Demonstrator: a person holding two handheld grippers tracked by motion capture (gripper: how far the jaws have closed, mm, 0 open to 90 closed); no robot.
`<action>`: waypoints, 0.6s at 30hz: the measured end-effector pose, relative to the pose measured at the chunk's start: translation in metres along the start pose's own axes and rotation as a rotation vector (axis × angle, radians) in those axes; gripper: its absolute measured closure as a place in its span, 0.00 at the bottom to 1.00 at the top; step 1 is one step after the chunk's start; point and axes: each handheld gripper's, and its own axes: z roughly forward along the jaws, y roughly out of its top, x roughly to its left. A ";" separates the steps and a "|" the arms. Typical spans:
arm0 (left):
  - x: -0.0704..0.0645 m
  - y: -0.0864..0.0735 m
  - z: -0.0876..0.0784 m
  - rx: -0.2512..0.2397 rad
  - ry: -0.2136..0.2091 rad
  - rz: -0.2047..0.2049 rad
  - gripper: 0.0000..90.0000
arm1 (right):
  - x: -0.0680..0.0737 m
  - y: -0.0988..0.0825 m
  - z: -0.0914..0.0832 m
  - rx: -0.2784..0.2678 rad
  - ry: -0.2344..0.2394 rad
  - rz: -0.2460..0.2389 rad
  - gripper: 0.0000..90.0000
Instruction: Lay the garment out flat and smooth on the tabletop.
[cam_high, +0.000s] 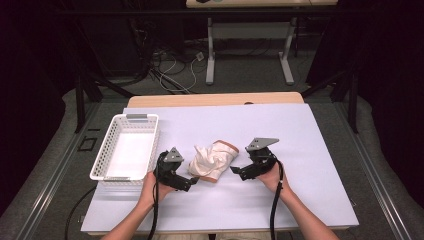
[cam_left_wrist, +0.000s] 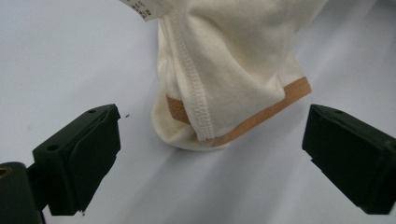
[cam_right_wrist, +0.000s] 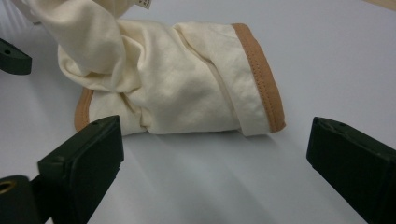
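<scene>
- Cream cloth (cam_high: 212, 161) with a tan edge, lying bunched up on the white table cover (cam_high: 300, 200), a little to the right of the white basket (cam_high: 126, 148).
- Left gripper (cam_high: 191, 183) held low just to the left of the cloth, pointing at it.
- Left gripper's jaws spread wide in the left gripper view, nothing pinched; cloth (cam_left_wrist: 224, 74) just ahead of the tips, not between them.
- Stitched seam and tan band showing on the near end of the cloth.
- Right gripper (cam_high: 235, 171) held low just to the right of the cloth, pointing at it.
- Right gripper's jaws spread wide too, with bare table cover between them; cloth (cam_right_wrist: 187, 93) just past the tips, not touched.
- One hand (cam_high: 154, 187) around the left gripper, the other hand (cam_high: 274, 176) around the right gripper, both nearer the table's front edge than the cloth.
- Small white tag (cam_left_wrist: 139, 8) sticking out of the cloth's far end.
</scene>
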 end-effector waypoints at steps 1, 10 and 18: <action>0.000 0.000 0.000 -0.008 0.001 -0.003 0.11 | -0.001 0.001 0.001 -0.003 -0.003 -0.001 0.06; 0.002 -0.001 0.001 -0.030 -0.010 -0.005 0.44 | -0.008 0.008 0.016 0.016 -0.055 0.003 0.23; 0.001 -0.005 0.006 -0.013 -0.024 0.016 0.69 | -0.009 0.006 0.032 0.043 -0.057 0.011 0.57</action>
